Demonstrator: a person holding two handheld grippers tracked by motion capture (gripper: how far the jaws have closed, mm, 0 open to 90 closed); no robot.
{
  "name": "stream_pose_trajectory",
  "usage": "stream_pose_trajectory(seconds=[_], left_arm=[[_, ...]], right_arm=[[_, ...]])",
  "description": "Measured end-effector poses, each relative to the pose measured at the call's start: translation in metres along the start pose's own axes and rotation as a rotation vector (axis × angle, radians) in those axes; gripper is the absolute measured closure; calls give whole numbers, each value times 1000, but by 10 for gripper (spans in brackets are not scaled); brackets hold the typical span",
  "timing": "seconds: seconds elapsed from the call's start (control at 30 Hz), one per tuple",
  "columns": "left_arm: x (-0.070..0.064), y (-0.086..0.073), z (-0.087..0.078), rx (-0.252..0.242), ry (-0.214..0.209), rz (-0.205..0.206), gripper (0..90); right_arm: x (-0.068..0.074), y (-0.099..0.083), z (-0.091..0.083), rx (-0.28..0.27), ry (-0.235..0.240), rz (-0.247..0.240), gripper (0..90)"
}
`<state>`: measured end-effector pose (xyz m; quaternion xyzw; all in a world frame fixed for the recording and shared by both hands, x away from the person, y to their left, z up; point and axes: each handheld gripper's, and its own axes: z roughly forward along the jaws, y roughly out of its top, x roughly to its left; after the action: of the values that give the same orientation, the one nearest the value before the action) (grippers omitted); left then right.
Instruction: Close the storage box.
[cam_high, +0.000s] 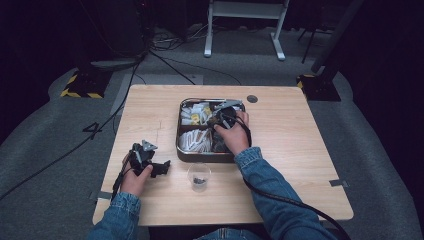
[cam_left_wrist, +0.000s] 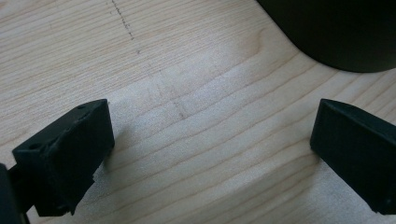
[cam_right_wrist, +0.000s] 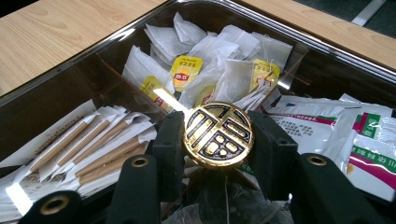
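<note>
Item one: we log the right gripper (cam_right_wrist: 218, 140) over the metal tray (cam_high: 181, 150) at the middle of the bench (cam_high: 290, 150), its jaws clamped on a round gold medallion (cam_right_wrist: 218, 134) with black relief, held on edge just above the tray's contents.

Item two, the tray's compartments as we see them in the right gripper view: tea bags with yellow tags (cam_right_wrist: 187, 70) at the far side; paper-wrapped wooden stirrers (cam_right_wrist: 88, 149) to the left of the medallion; white sachets with green and pink print (cam_right_wrist: 369, 144) to its right.

Item three: the left gripper (cam_high: 159, 168) lies low on the bench, well to the left of the tray, its jaws wide apart over bare wood with nothing between them.

Item four: a clear plastic cup (cam_high: 199, 176) holding something dark stands on the bench just in front of the tray, between the two forearms
</note>
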<state>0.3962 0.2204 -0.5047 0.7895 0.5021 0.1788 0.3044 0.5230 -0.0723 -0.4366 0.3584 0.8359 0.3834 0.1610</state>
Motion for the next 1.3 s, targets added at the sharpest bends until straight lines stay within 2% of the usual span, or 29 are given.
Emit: stream_pose_trajectory(seconds=[0.57,0.87,1.0,1.3], left_arm=[[-1,-2,-1,-1,-2,-1,1],[0,-2,-1,-2,0,2,1],[0,-2,-1,-2,-1,2,0],[0,-1,-1,1,-5,9,0]], right_arm=[[2,-2,2,-2,-16,-6,587],[-1,-3,3,-10,4,2,581],[-4,-2,-2,-34,0,9,495],[-8,5,-18,-79,22,29,458]])
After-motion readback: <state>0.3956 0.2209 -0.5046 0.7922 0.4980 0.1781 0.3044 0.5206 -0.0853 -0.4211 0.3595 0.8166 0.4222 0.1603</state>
